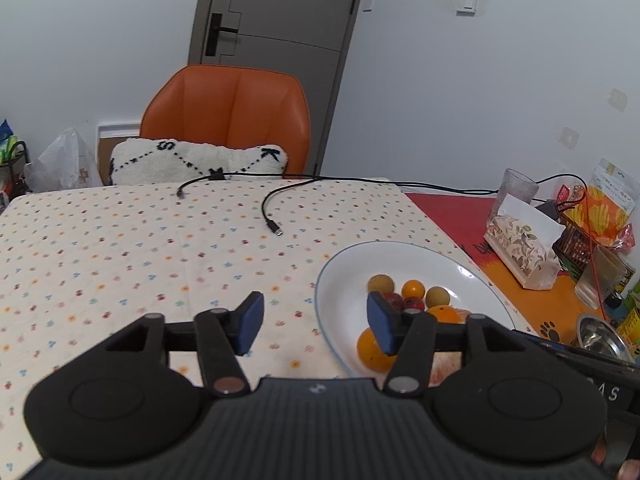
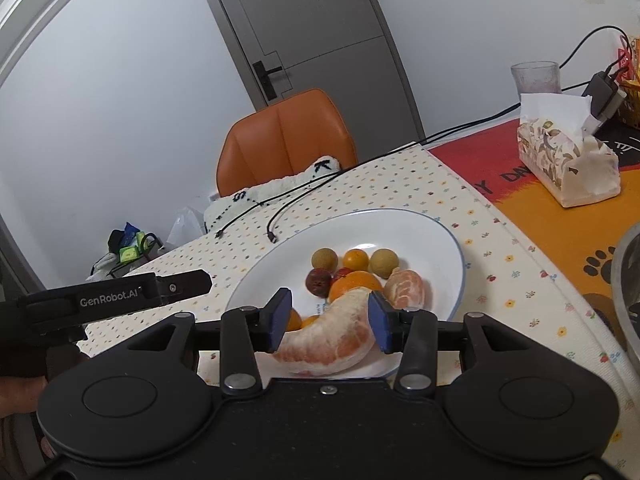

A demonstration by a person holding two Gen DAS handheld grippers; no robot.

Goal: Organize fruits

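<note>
L claw (image 1: 315, 322) is spread, nothing btwn its blue pads; it sits over the dotted cloth (image 1: 140, 248) at the plate's left rim, right pad overlapping the fruit in the left wrist view. R claw (image 2: 329, 322) is part spread w/ a peeled pomelo wedge (image 2: 328, 344) btwn the pads. Wedge looks to lie on the plate's near edge; left pad is at or just off its end, a gap shows at the right pad, so no firm pinch visible.

White plate (image 2: 420, 236) w/ thin blue rim sits on the counter, on the dotted cloth. In it, far row: two brownish longans (image 2: 324, 259) either side of a small orange kumquat (image 2: 355, 259). Nearer: a dark red fruit (image 2: 318, 283), another red one mostly hidden, an orange (image 2: 354, 284), and a peeled mandarin (image 2: 406, 288) to the right. More orange fruit shows behind the left pad, partly hidden.

The L claw's black body, marked GenRobot.AI, shows at left in the right wrist view, held by a hand (image 2: 16, 394), well left of the plate.

Elsewhere: two black cables (image 1: 272, 208) w/ loose ends on the cloth, tissue pack (image 2: 568, 160) on an orange-red mat (image 2: 560, 232), a frosted glass (image 2: 536, 76) behind it, steel bowl (image 1: 600, 336) at the right edge. Orange chair (image 1: 228, 116) w/ white cushion (image 1: 196, 160) across the counter, grey door (image 1: 280, 20) behind.
</note>
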